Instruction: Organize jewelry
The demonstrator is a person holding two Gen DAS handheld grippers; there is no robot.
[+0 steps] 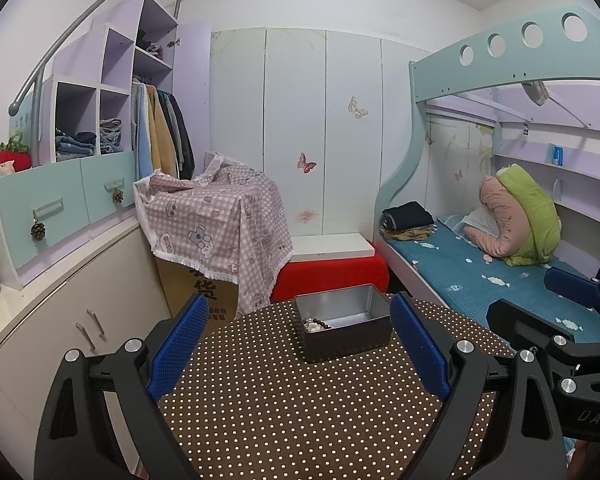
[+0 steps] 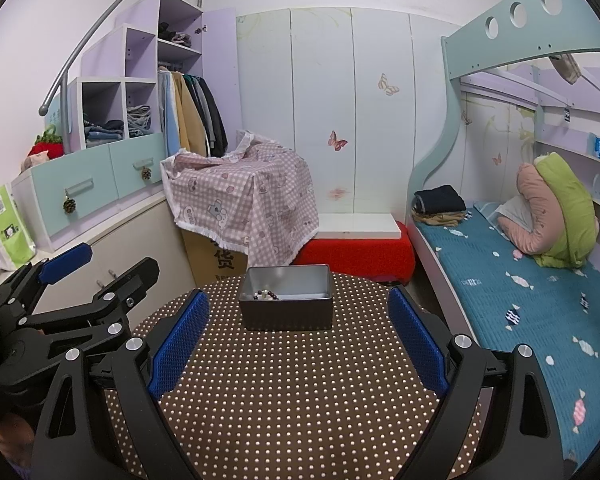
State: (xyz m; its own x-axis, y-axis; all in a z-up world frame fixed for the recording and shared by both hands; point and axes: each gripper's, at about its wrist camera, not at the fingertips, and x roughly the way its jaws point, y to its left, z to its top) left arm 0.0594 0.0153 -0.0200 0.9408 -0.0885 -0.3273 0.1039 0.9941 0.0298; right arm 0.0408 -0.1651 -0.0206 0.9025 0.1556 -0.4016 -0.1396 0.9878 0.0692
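Polka-dot cloth covers the round table beneath both grippers. Left of the left gripper stand cabinets and a carton under a checked cover. Its fingers are spread, holding nothing. Just ahead of it sits the tin, beads in its near corner. The right gripper is spread too, the tin ahead of it. Right of it runs the bed.

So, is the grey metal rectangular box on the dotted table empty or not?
Not empty. The lidless grey metal rectangular box holds a dark bead bracelet on its floor near the front wall; the rest looks bare.
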